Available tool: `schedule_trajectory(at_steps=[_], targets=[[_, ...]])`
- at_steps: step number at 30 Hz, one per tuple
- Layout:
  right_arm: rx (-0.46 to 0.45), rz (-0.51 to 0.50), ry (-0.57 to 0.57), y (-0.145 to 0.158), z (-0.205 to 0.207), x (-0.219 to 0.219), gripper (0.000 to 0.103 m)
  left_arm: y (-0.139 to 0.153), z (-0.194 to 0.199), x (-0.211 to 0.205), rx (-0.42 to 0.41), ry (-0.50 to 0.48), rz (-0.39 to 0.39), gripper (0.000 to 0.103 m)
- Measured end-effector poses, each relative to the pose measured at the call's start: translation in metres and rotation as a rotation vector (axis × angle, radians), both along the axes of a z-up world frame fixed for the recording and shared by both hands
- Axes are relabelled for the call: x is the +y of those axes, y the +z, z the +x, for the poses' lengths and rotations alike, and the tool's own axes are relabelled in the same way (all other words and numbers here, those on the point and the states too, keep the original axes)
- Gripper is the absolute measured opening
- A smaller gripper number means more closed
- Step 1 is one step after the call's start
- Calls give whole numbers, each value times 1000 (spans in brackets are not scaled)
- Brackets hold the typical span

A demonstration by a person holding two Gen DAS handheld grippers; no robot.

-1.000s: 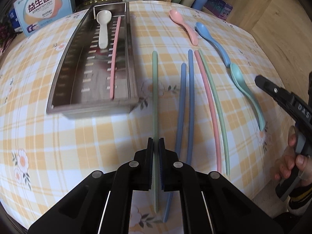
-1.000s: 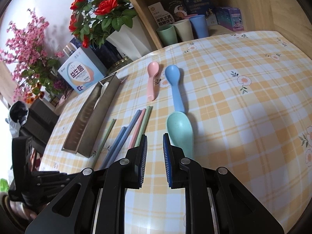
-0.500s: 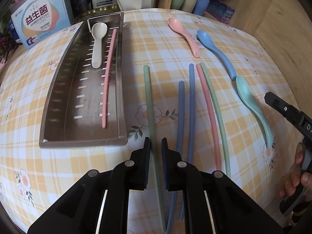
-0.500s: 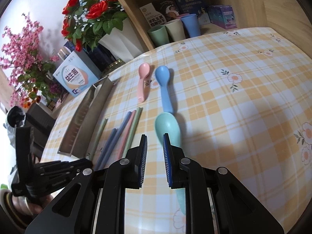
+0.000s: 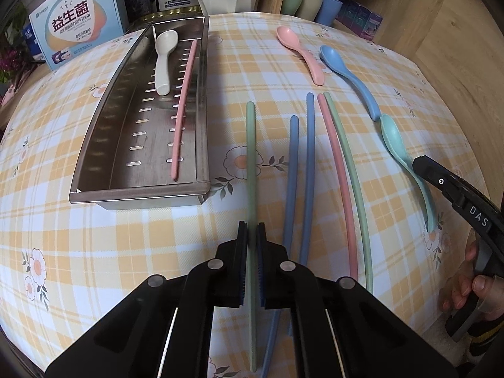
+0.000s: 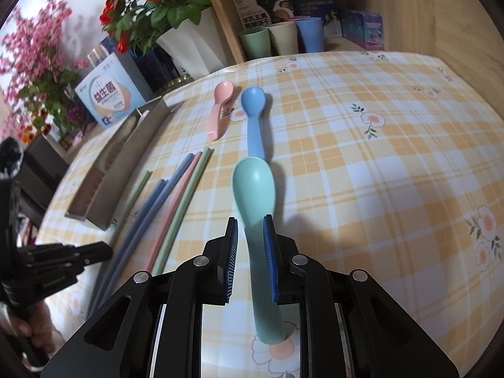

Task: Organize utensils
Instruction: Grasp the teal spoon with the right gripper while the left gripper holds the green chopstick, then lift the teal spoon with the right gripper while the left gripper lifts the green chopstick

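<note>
The shiny metal tray point(image 5: 94, 163) with slots sits at the upper left of the left view, on the checked tablecloth point(image 5: 126, 252). The left gripper point(image 5: 251, 233) is pinched tight on a thin green chopstick point(image 5: 251, 157) in the middle. It should be lifted flat, then laid beside the pink chopstick point(image 5: 182, 107). The right gripper point(image 6: 250, 236) sits around the smooth teal spoon point(image 6: 255, 182), low in its view; one pad touches, so I cannot tell if it grips.

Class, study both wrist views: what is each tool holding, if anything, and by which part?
Left tool grips the green chopstick toward its near end. Right tool straddles the teal spoon handle; a gap shows, so not gripped.
</note>
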State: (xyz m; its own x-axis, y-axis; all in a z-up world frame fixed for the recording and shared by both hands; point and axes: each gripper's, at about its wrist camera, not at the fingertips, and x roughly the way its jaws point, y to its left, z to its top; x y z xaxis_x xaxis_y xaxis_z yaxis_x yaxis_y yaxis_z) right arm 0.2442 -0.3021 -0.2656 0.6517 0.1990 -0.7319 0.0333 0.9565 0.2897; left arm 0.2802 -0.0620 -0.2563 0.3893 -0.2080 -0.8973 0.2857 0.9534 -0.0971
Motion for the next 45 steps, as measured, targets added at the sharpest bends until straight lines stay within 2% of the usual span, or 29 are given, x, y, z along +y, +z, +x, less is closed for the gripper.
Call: schedule_trajectory(at_steps=[9,14,16,35,37,45], targets=[[-38,-68,-5,0,-6,9,18,-1,-4,1,-21,11,-16,6],[-70,-64,-14,2,-11,8,19,-1,-5,2,-23,18,-24,6],[-85,-56,-28,3,-14,6,22,-1,-5,3,-23,21,-30,6],[27,-108,26,-12,0,20,21,-1,-4,5,-18,30,-54,6],[26,-105,25,-12,-1,19,15,-1,-4,6,-18,31,-60,6],[-22,-28,-9,-7,-6,6,15,2,-2,5,-2,-8,-68,5]])
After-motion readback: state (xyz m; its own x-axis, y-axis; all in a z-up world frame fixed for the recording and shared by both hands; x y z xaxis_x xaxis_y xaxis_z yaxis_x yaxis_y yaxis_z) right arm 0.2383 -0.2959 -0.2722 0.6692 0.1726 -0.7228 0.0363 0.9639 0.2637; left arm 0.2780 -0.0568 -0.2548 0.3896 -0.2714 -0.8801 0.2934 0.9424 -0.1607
